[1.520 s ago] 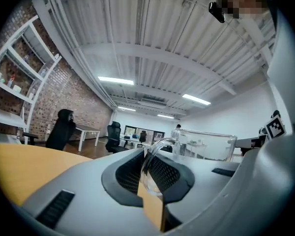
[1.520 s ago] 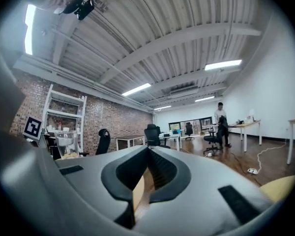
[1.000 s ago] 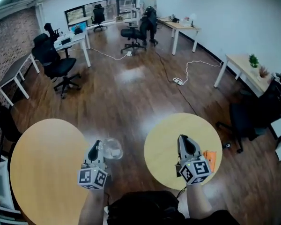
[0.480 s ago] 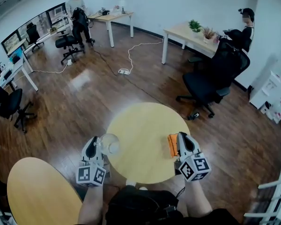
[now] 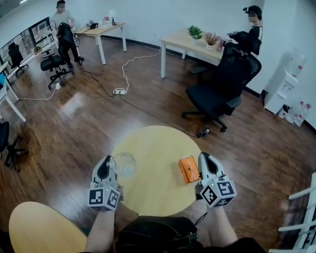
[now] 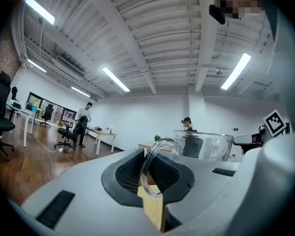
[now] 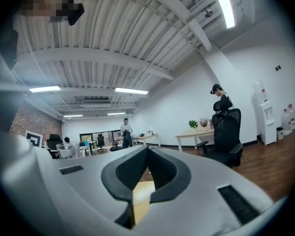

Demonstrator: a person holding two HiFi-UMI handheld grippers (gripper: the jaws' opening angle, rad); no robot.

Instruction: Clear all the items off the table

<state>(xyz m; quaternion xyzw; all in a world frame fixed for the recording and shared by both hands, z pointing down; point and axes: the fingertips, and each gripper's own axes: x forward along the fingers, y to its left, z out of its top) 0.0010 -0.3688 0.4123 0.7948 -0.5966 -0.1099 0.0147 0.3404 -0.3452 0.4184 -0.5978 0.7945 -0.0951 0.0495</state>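
Observation:
My left gripper [image 5: 107, 162] is shut on the handle of a clear glass mug [image 5: 125, 164], held over the left edge of the round yellow table [image 5: 152, 146]. In the left gripper view the curved handle [image 6: 154, 165] sits between the jaws and the mug body [image 6: 204, 146] stands just beyond them. An orange flat item [image 5: 188, 169] lies on the table's right part. My right gripper [image 5: 205, 159] hangs just to its right, shut with nothing in it; in the right gripper view its jaws [image 7: 142, 173] meet over bare tabletop.
A second round yellow table [image 5: 45, 228] lies at the lower left. A black office chair [image 5: 221, 88] stands beyond the table by a desk [image 5: 192, 41] with plants. A cable [image 5: 127, 75] runs over the wood floor. A white rack [image 5: 305, 215] is at the right edge. Two people are at the back.
The view has swung right with both grippers. The round table with the orange item has come to the middle, and that item now lies left of my right gripper. The mug stays held.

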